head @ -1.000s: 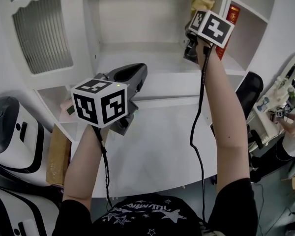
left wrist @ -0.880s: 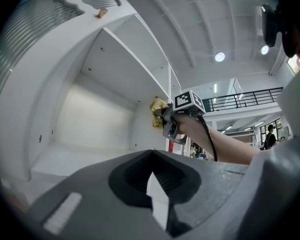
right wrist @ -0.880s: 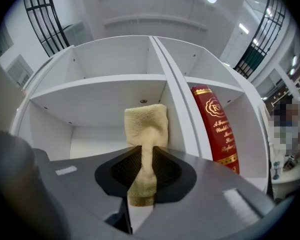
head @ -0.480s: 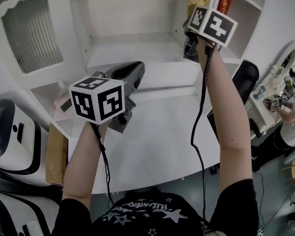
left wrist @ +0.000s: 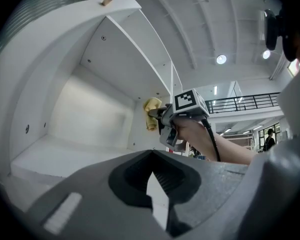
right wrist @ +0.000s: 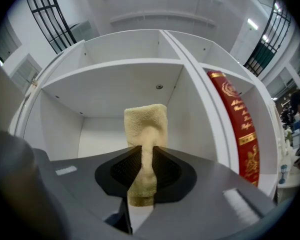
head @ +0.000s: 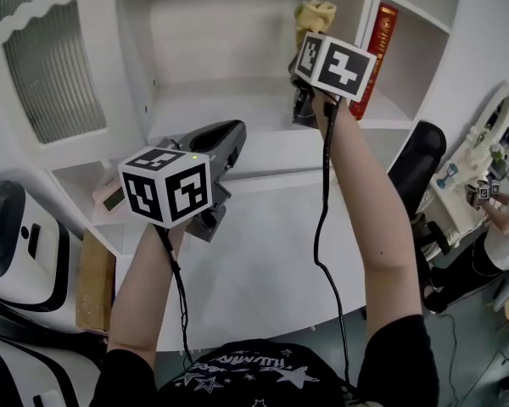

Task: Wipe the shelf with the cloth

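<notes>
A yellow terry cloth (right wrist: 146, 129) hangs pinched between the jaws of my right gripper (right wrist: 146, 154), which is shut on it. In the head view the right gripper (head: 310, 32) is raised in front of the white shelf (head: 220, 100), with the cloth (head: 316, 11) sticking up near the vertical divider. The cloth is held in the air in front of the open compartment (right wrist: 105, 129); I cannot tell whether it touches a surface. My left gripper (head: 237, 130) hovers low before the shelf's front edge, shut and holding nothing. Its own view shows the shelf floor (left wrist: 65, 154) and the cloth (left wrist: 151, 111).
A red book (head: 375, 53) stands in the compartment right of the divider, also visible as the book (right wrist: 237, 124). A louvred cabinet door (head: 55, 58) is at the left. A white desk (head: 271, 253) lies below, a black chair (head: 420, 159) to its right, white machines (head: 8, 219) on the left.
My right gripper has carried the cloth leftward, away from the red book and across the front of the open compartment. The left gripper has barely moved.
</notes>
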The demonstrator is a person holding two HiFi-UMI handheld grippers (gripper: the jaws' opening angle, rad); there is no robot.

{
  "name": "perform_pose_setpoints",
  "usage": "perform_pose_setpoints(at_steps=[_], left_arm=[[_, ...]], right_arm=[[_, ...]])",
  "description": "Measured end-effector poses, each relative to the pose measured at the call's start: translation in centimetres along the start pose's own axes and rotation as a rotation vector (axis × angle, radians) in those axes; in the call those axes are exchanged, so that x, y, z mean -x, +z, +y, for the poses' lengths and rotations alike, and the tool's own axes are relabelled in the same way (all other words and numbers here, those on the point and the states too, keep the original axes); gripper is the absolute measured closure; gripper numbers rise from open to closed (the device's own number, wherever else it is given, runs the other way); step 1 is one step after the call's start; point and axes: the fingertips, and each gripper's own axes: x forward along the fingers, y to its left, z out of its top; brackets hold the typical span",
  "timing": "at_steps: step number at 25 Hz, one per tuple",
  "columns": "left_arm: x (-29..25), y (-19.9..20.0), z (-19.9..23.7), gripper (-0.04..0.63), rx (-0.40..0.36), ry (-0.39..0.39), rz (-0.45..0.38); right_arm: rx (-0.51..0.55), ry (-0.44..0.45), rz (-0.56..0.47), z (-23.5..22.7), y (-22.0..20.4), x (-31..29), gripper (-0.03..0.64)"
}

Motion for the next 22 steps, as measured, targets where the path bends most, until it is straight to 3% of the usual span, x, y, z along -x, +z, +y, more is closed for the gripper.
perform_pose_setpoints(at_steps=[6, 11, 15, 22], left_arm=[[-0.3, 1.2, 2.1, 0.589, -0.014, 0.024, -0.018], [-0.5, 1.9, 4.3, 0.589, -0.003, 0.048, -0.034], [-1.1, 1.6, 5.1, 0.589, 0.023, 0.018, -0.032], [-1.8, 1.1, 5.7, 0.589, 0.050, -0.021, -0.036]], right_arm=[[0.001, -0.013, 0.058, 2.1, -2.8, -4.8, 0.518], [-0.005, -0.125, 0.102, 0.4, -4.7, -9.3, 0.518], [-0.060, -0.183, 0.116, -0.9, -5.5, -12.3, 0.520], [-0.038, -0.237, 0.143, -1.7, -6.1, -15.2, 0.520]])
